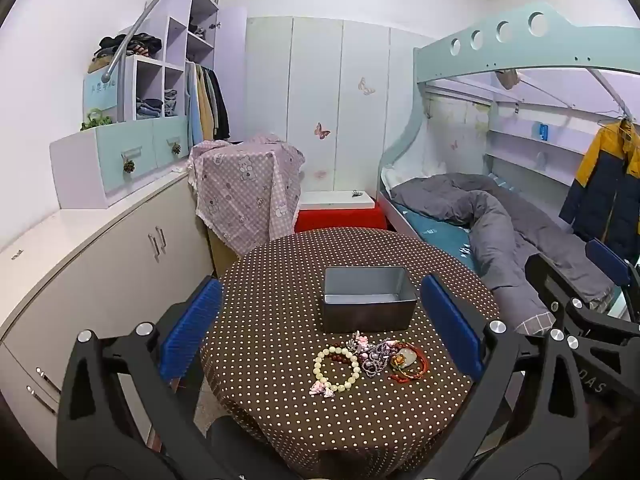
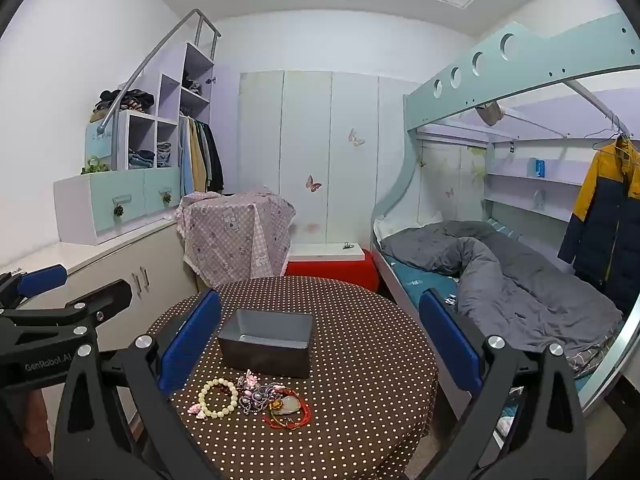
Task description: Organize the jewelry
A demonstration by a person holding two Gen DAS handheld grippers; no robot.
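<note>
A heap of jewelry lies on a round table with a brown polka-dot cloth [image 1: 280,420]: a cream bead bracelet [image 1: 337,368], a purple bead strand [image 1: 374,358] and a red cord piece with a pale pendant [image 1: 408,364]. An empty grey metal box [image 1: 367,298] stands just behind the heap. My left gripper [image 1: 320,330] is open and empty, held above the table's near side. My right gripper [image 2: 320,344] is open and empty too. The right wrist view shows the bracelet [image 2: 218,398], the red cord piece [image 2: 286,410] and the box [image 2: 267,340].
A low white cabinet [image 1: 100,248] runs along the left. A cloth-covered stand [image 1: 248,188] and a red stool [image 1: 340,218] stand behind the table. A bunk bed with a grey duvet [image 1: 500,216] is at the right.
</note>
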